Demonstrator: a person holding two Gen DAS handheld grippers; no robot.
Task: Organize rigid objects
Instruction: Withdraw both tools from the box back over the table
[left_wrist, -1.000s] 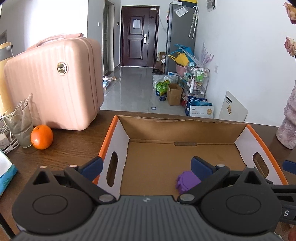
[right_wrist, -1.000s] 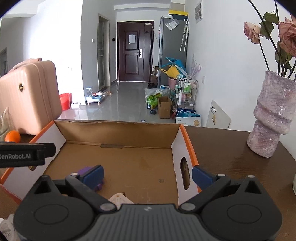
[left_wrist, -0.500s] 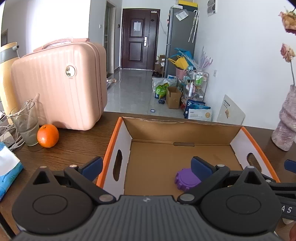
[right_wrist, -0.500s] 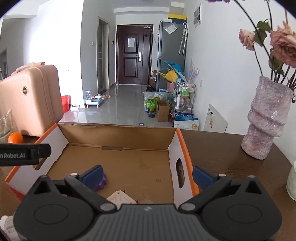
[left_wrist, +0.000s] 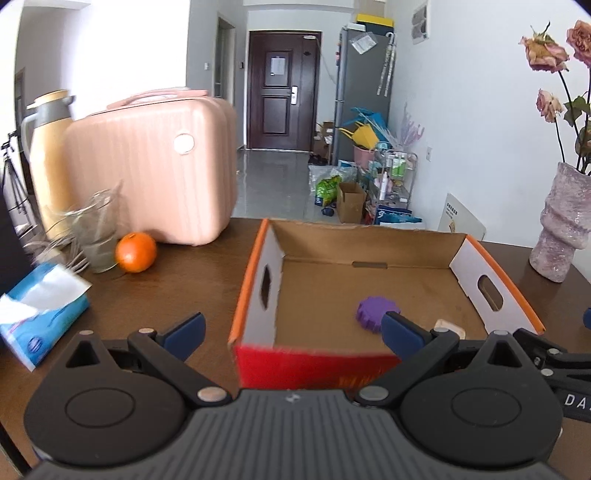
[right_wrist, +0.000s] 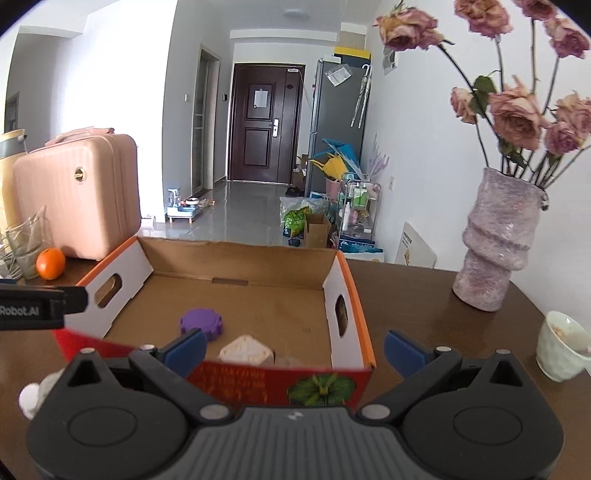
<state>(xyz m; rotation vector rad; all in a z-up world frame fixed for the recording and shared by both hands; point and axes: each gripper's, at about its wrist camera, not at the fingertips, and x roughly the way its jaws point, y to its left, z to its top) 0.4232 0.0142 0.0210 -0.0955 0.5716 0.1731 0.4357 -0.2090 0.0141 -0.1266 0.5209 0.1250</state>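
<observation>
An open cardboard box (left_wrist: 255, 280) with orange rims and a red front wall stands on the dark wooden table; it also shows in the right wrist view (right_wrist: 354, 295). Inside lie a purple gear-shaped piece (left_wrist: 371, 312) (right_wrist: 201, 323) and a cream faceted piece (right_wrist: 245, 350) (left_wrist: 447, 328). My left gripper (left_wrist: 291, 326) is open and empty, in front of the box's left front corner. My right gripper (right_wrist: 295, 349) is open and empty, in front of the box's right front corner. Both are raised and clear of the box.
A pink suitcase (left_wrist: 155, 166), a glass (left_wrist: 98, 232), an orange (left_wrist: 135, 252), a thermos (left_wrist: 44, 147) and a tissue pack (left_wrist: 37, 310) sit left of the box. A purple vase with roses (right_wrist: 496, 240) and a pale cup (right_wrist: 561, 345) sit right.
Both grippers have drawn back and up from over the box, so its red front wall and both pieces inside now show. Both stay open.
</observation>
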